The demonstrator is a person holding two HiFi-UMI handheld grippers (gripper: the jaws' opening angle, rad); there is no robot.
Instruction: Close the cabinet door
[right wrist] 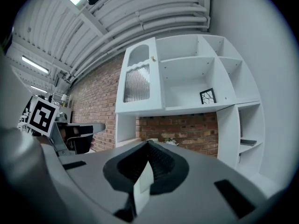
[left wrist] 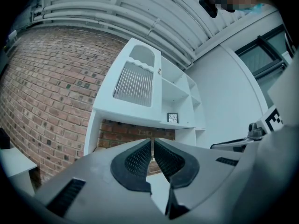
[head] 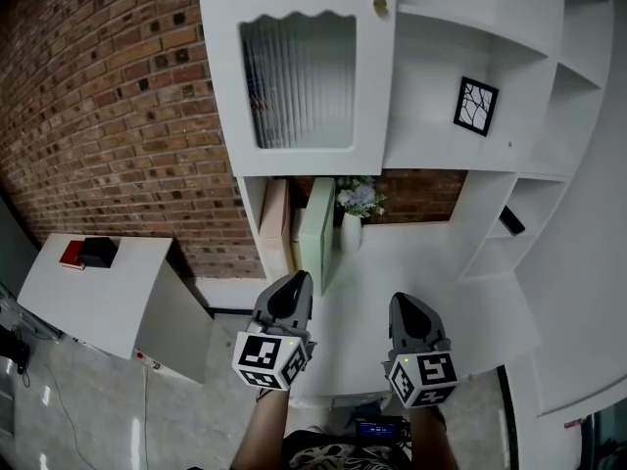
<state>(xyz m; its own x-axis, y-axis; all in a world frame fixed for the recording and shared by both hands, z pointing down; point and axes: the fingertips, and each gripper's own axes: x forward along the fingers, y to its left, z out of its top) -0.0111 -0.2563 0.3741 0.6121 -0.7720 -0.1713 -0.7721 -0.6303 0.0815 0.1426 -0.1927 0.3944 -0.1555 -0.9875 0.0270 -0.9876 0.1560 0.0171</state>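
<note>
The white wall cabinet's door (head: pixel 304 71), with ribbed glass and a small brass knob (head: pixel 380 5), lies flush with the cabinet front; it also shows as door (left wrist: pixel 135 80) and door (right wrist: pixel 139 80). Both grippers are held low over the white counter (head: pixel 421 262), well short of the cabinet. My left gripper (head: pixel 294 282) has its jaws together with nothing between them (left wrist: pixel 152 140). My right gripper (head: pixel 407 304) is likewise shut and empty (right wrist: pixel 148 143). Beneath the cabinet a pale green panel (head: pixel 315 228) stands edge-on; whether it is a door I cannot tell.
A vase of flowers (head: pixel 355 211) and a tan box (head: pixel 274 225) stand in the niche by the brick wall. A black picture frame (head: pixel 476 105) sits on an open shelf. A white side table (head: pixel 88 287) with a black box (head: pixel 98 252) stands at left.
</note>
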